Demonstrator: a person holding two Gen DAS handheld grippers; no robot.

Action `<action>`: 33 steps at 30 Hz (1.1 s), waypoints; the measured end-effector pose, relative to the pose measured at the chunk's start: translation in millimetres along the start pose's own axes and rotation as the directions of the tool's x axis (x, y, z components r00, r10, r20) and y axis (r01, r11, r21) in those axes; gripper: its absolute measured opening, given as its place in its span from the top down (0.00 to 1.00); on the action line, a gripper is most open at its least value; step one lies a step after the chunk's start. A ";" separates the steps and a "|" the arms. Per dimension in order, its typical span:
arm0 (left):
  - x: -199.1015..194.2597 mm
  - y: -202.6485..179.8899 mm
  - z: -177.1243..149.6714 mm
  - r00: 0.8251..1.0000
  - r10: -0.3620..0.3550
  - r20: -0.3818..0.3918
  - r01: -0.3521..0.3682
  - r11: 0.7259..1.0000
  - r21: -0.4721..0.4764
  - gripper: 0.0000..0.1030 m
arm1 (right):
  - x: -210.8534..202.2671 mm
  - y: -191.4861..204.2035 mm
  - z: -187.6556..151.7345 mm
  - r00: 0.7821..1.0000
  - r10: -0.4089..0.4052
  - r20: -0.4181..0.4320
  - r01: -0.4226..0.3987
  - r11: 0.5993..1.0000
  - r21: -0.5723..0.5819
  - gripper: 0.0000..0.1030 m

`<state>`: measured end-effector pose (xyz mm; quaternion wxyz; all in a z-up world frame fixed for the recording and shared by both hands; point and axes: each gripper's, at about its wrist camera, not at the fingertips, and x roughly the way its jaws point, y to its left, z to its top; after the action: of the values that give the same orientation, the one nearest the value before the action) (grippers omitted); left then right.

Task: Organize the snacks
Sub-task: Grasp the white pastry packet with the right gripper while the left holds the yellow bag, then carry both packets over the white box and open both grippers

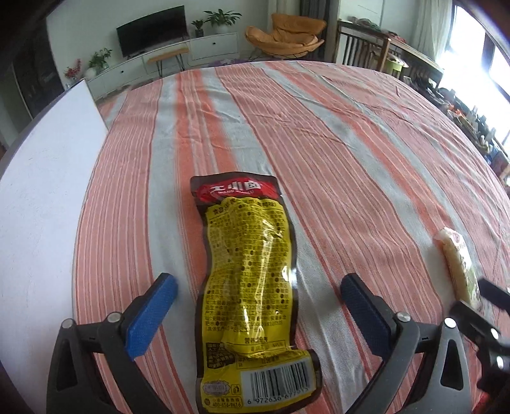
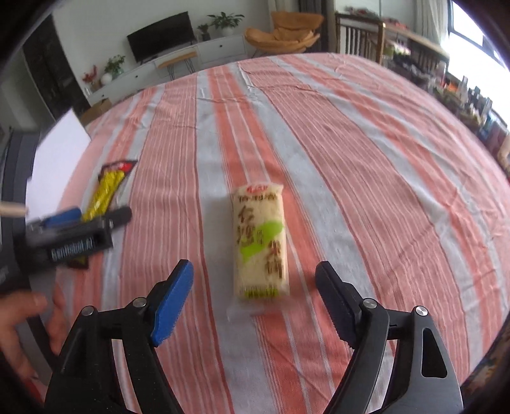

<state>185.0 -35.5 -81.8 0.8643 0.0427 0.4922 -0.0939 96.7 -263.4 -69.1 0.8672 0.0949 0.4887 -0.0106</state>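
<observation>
Striped tablecloth (image 1: 334, 133), white board (image 1: 41, 191) left

Both cameras sit low over the striped tablecloth (image 1: 318, 133), each looking forward between its own two fingers toward the far wall with the television (image 1: 151, 30). The left wrist view hangs close above the yellow packet (image 1: 248, 286), which fills its lower middle. The right wrist view looks from slightly farther back at the white packet (image 2: 259, 242). Both packets appear in both views: the white packet lies at the right edge of the left view, the yellow at the left of the right view beside the left gripper (image 2: 92, 216).
</observation>
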 end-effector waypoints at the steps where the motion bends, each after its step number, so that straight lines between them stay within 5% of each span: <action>1: -3.8 0.5 1.0 1.000 -0.004 0.016 0.004 1.000 0.004 0.22 | 6.9 0.2 7.1 0.999 0.007 -0.038 -0.007 1.000 -0.002 0.21; 2: -8.9 0.7 2.0 1.000 -0.010 0.029 0.010 1.000 0.012 0.56 | 10.8 5.4 12.0 0.998 -0.019 -0.052 0.016 0.999 -0.047 0.24; 4: -12.3 2.1 2.1 0.999 -0.045 -0.005 0.045 0.999 0.002 0.61 | 14.6 16.5 17.2 0.990 -0.117 -0.078 0.104 0.982 -0.158 0.70; 8: -40.3 16.7 -6.4 0.980 -0.196 0.026 0.197 0.972 -0.126 0.62 | -10.6 1.3 13.0 0.997 -0.029 -0.069 0.026 0.999 -0.039 0.72; 12: -110.7 29.3 -8.9 0.906 -0.401 0.140 0.421 0.889 -0.178 0.62 | -63.2 2.8 13.9 0.998 0.061 0.019 -0.061 0.998 0.016 0.71; 15: -173.5 57.2 -9.7 0.874 -0.429 0.230 0.465 0.875 -0.134 0.62 | -110.4 38.8 27.5 0.987 0.143 0.078 -0.139 0.989 -0.053 0.71; 19: -233.6 129.7 -30.2 0.902 -0.306 0.304 0.361 0.921 -0.146 0.60 | -159.3 117.2 38.6 0.947 0.299 0.116 -0.274 0.942 -0.194 0.71; 21: -246.6 166.4 -45.8 0.934 -0.194 0.301 0.255 0.950 -0.178 0.55 | -171.9 160.4 36.6 0.915 0.391 0.097 -0.356 0.898 -0.259 0.71; 23: -254.0 202.9 -67.2 0.962 -0.011 0.273 0.070 0.976 -0.208 0.48 | -176.0 206.6 31.8 0.875 0.482 0.052 -0.445 0.841 -0.308 0.71; 27: -252.4 247.9 -101.7 0.957 0.202 0.209 -0.151 0.960 -0.237 0.19 | -158.7 281.0 14.5 0.829 0.558 -0.043 -0.531 0.761 -0.372 0.59; 28: -252.8 255.0 -109.4 0.953 0.230 0.198 -0.179 0.953 -0.246 0.19 | -150.9 295.1 9.3 0.819 0.569 -0.069 -0.549 0.745 -0.380 0.41; 29: -253.9 258.7 -115.5 0.950 0.244 0.195 -0.192 0.948 -0.252 0.19 | -143.9 305.7 5.0 0.811 0.578 -0.093 -0.565 0.730 -0.385 0.36; 33: -269.4 259.6 -130.6 0.926 0.297 0.231 -0.231 0.934 -0.273 0.13 | -130.7 320.6 -6.4 0.819 0.563 -0.112 -0.556 0.729 -0.399 0.36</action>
<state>-6.0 272.8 77.9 0.9264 -0.0091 0.3678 0.0797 58.7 42.7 88.2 0.8336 0.0514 0.4210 0.3538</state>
